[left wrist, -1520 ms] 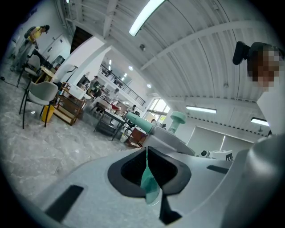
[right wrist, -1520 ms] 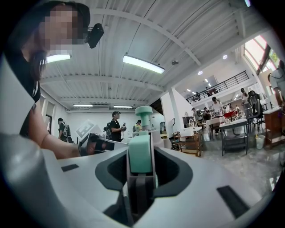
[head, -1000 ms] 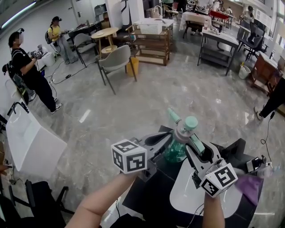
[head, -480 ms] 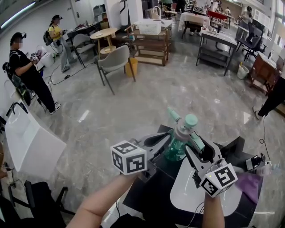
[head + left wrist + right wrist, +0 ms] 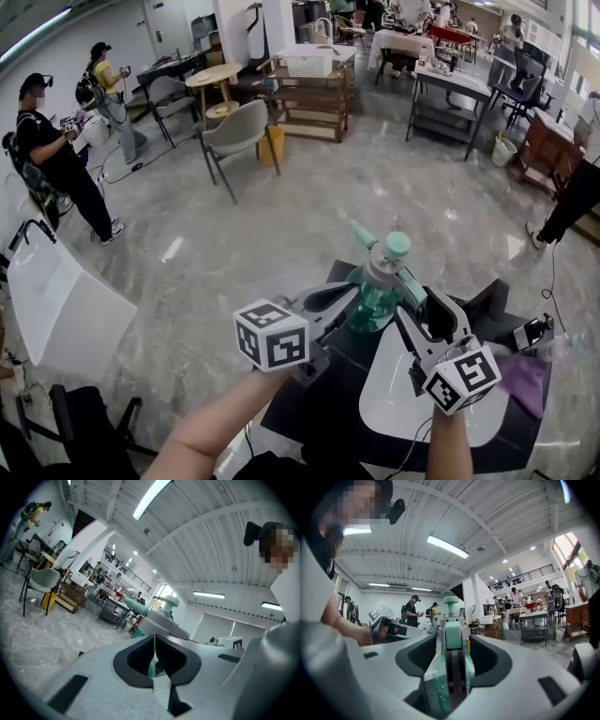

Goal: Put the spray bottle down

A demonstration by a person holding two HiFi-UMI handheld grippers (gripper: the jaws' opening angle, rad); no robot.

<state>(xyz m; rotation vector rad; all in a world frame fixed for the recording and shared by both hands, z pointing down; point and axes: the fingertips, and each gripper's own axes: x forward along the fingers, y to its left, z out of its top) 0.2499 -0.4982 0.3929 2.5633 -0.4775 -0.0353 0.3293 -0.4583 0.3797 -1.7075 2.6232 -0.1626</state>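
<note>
Jaws of our right gripper point(image 5: 452, 656) are clamped on the spray bottle point(image 5: 451, 634): in the right gripper view we see its grey trigger and mint-green head standing straight up between the two dark pads, with the translucent green body pressed in on both sides. Our left gripper point(image 5: 154, 641) has its jaws together, tips meeting with only a thin slit below them, and nothing sits between them; through that slit we catch a sliver of green from the bottle beyond. From the head view the spray bottle point(image 5: 375, 298) is roughly upright and leaning a little to the far left, its nozzle pointing that way. The right gripper point(image 5: 417, 314) grips it from the near right, and the left gripper point(image 5: 330, 298) lies just beside its body on the left. The bottle is over the far left edge of a white tabletop point(image 5: 394, 408) that rests on a black surface point(image 5: 305, 408); we cannot tell whether its base touches anything. A purple cloth point(image 5: 525, 384) lies at the right edge of the white top. Farther off on the marbled floor point(image 5: 309, 216) stands a grey chair point(image 5: 239, 131), and a person in black point(image 5: 56, 159) stands at the far left.
</note>
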